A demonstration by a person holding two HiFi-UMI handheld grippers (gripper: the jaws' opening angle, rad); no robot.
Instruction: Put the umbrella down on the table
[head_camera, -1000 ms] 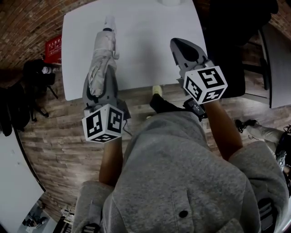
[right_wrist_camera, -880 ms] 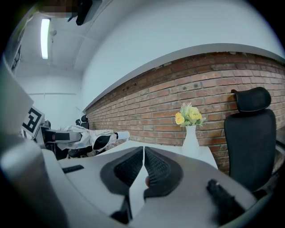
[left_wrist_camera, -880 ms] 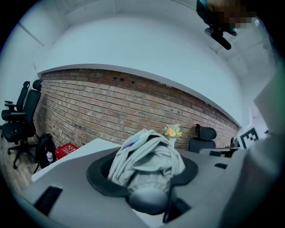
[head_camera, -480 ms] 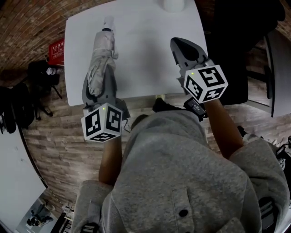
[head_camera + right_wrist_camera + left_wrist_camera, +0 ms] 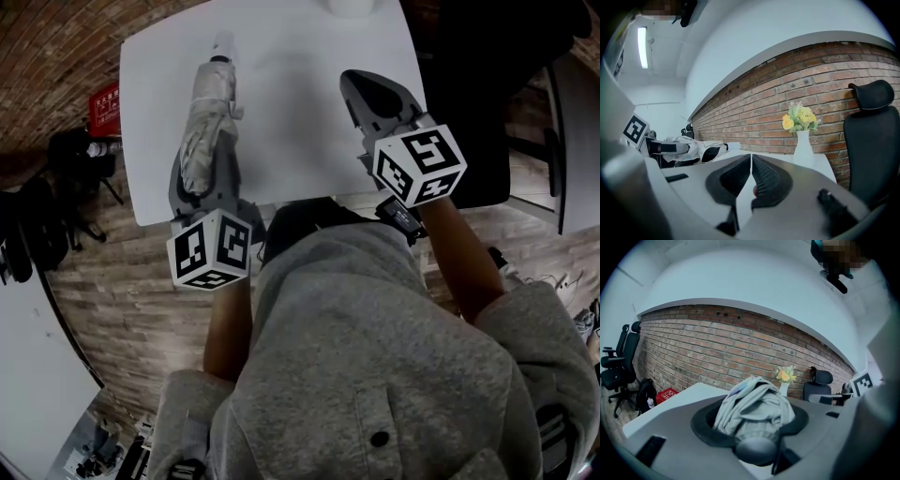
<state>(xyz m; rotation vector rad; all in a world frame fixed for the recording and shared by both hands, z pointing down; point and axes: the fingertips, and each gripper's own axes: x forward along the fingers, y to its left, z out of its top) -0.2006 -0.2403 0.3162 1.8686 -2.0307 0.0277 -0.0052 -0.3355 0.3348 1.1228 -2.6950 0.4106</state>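
Set-down not yet done: left gripper (image 5: pixel 204 173) clamps the folded grey umbrella (image 5: pixel 211 103), jutting ahead of its 2 jaws over the white table (image 5: pixel 300 112); right gripper (image 5: pixel 367 92) closed, empty.

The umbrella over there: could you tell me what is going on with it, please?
A person in a grey hoodie stands at a white table with a hand-held gripper in each hand. The left hand-held gripper is clamped on a folded grey umbrella, held out over the table's left side and apparently not yet laid down. The right hand-held gripper is shut and empty, hovering over the table's right side.
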